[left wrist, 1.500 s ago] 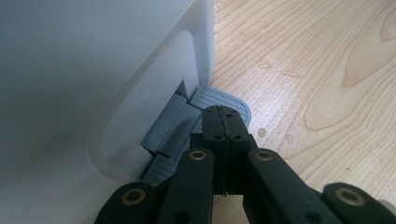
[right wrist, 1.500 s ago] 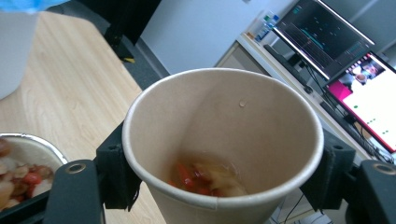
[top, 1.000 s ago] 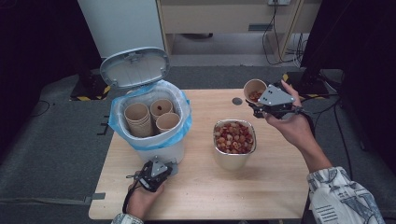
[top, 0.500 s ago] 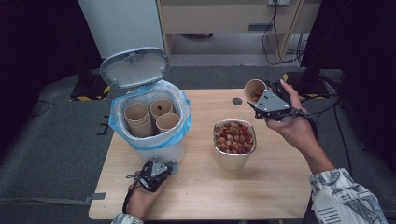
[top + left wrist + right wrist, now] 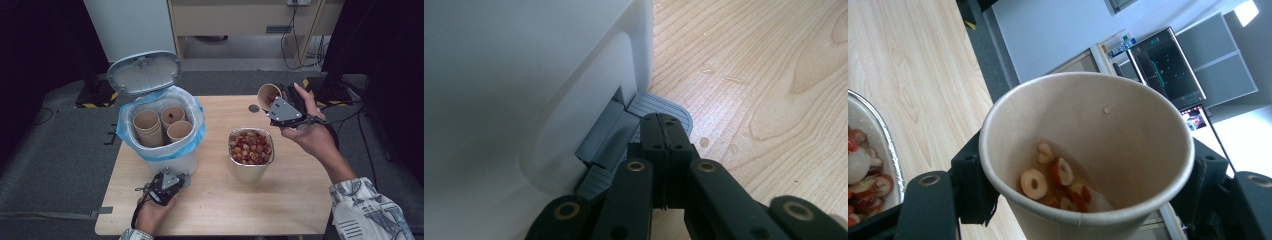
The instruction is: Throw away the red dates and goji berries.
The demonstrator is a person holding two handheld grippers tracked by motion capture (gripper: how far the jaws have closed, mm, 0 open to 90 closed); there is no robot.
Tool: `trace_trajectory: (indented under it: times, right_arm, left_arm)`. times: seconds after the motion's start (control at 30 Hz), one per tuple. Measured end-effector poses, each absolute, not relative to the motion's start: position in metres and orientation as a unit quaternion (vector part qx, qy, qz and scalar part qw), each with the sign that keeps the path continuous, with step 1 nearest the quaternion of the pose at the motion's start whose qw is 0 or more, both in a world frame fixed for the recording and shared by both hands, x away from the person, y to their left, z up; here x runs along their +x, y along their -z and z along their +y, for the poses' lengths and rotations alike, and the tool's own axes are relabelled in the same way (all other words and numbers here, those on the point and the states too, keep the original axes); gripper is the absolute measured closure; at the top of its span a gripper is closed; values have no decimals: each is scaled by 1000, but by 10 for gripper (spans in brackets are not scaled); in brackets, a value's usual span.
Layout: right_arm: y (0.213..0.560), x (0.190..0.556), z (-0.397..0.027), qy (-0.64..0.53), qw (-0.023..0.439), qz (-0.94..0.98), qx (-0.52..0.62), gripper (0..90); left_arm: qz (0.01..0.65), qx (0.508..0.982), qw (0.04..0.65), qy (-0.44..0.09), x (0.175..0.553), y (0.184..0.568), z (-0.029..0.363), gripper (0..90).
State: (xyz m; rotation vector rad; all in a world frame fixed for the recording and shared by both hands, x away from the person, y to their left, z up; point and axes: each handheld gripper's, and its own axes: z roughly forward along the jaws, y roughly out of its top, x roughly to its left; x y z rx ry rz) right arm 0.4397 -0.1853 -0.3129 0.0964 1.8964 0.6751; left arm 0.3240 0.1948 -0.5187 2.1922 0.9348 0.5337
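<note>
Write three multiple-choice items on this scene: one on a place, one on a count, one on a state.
1. The metal bowl of fruit slices stands
A. inside the bin
B. on the table, beside the bin
C. on the floor

2. Paper cups in the bin:
A. one
B. three
C. six

3. The bin's lid is
A. up
B. shut
C. missing

B: the high view shows the bowl on the wooden table, right of the bin.
B: three cup mouths show.
A: the lid stands raised behind the bin.
</note>
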Motion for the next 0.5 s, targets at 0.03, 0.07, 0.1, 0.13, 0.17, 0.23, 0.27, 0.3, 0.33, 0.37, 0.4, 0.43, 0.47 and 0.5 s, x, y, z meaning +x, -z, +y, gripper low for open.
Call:
trace_trajectory:
  times: [0.03,0.07,0.1,0.13,0.17,0.23,0.27,0.3,0.33,0.37,0.4,0.43,0.47,0.5]
  right_arm:
    - [313,440,-185,-280,536,795,38,275]
    - [312,439,-185,-275,539,796,33,275]
    - [312,439,-185,-272,540,796,29,275]
    - [312,439,-185,-271,540,796,28,275]
    - [312,439,-185,-272,540,796,27,275]
    - [312,439,-185,-271,540,797,26,275]
    - [312,440,-185,-271,539,797,26,275]
    - [312,440,-185,-271,540,797,26,275]
    - [312,440,-186,-272,539,797,26,275]
    - [311,440,-186,-272,540,796,25,275]
    - [311,440,-186,-271,541,796,24,275]
    - [310,440,-186,-271,541,796,24,275]
    - [310,440,-186,-271,541,796,24,275]
    - [307,440,-186,-270,544,794,20,275]
  left_arm:
    - [360,843,343,-205,324,519,195,899]
    - [360,843,343,-205,324,519,195,899]
    - [360,843,343,-205,324,519,195,899]
    - [360,843,343,-205,324,519,195,899]
    - [360,843,343,-205,324,519,195,899]
    - [360,843,343,-205,324,519,195,899]
    - [360,843,343,-205,324,519,195,899]
    - [360,843,343,-205,324,519,195,899]
    - [360,843,343,-205,324,519,195,899]
    - [361,843,344,-205,324,519,195,899]
    - [361,843,344,-204,324,519,195,899]
    - [361,842,344,-204,324,519,195,899]
    - [361,842,344,-204,324,519,195,899]
    - [362,842,345,-204,324,519,195,899]
